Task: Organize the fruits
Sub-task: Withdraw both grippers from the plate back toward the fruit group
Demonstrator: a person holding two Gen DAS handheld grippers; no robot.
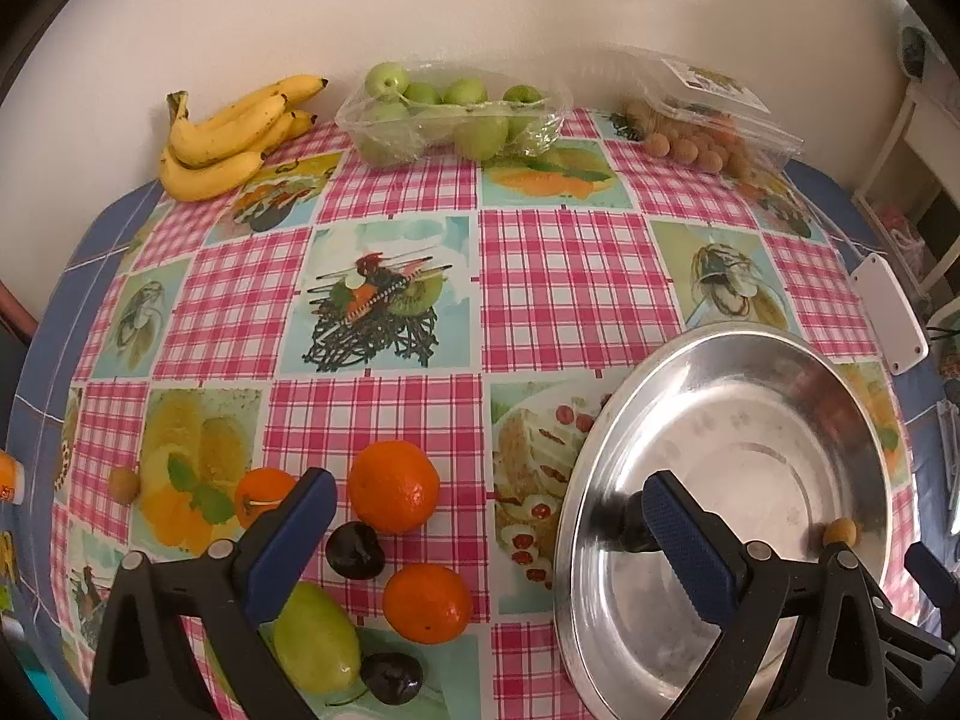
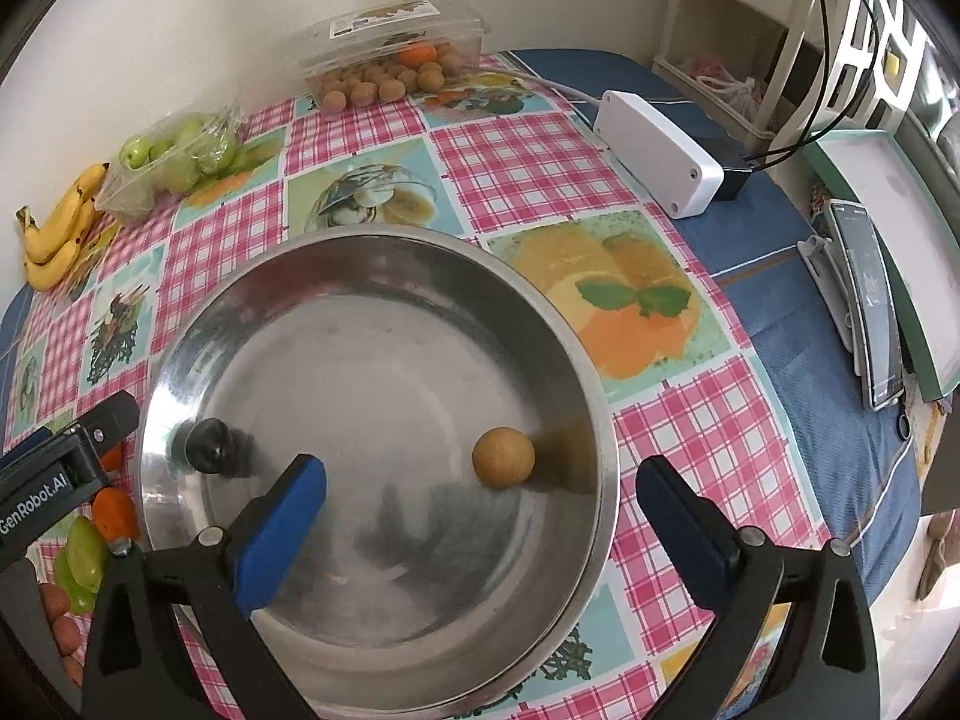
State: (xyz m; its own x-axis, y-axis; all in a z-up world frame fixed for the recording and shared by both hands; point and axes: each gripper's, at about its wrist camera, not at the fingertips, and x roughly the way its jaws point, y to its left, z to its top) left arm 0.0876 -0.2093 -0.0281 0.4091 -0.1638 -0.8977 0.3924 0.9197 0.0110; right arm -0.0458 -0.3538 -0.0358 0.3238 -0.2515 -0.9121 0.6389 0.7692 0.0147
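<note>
Inside shiny round steel bowl [image 2: 384, 276], matte tan sphere [image 2: 503, 457]

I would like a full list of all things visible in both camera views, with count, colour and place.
steel bowl: one, silver, near right of table
longan: one, tan, inside bowl
dark plum: one, inside bowl, left side
oranges: three, left of bowl
dark plums: two, among oranges
green fruit: one, near edge
bananas: one bunch, yellow, far left
green apples: clear pack, far middle
longan box: one, clear, far right
white box: one, right of tablecloth
left gripper: open, empty
right gripper: open, over bowl
</note>
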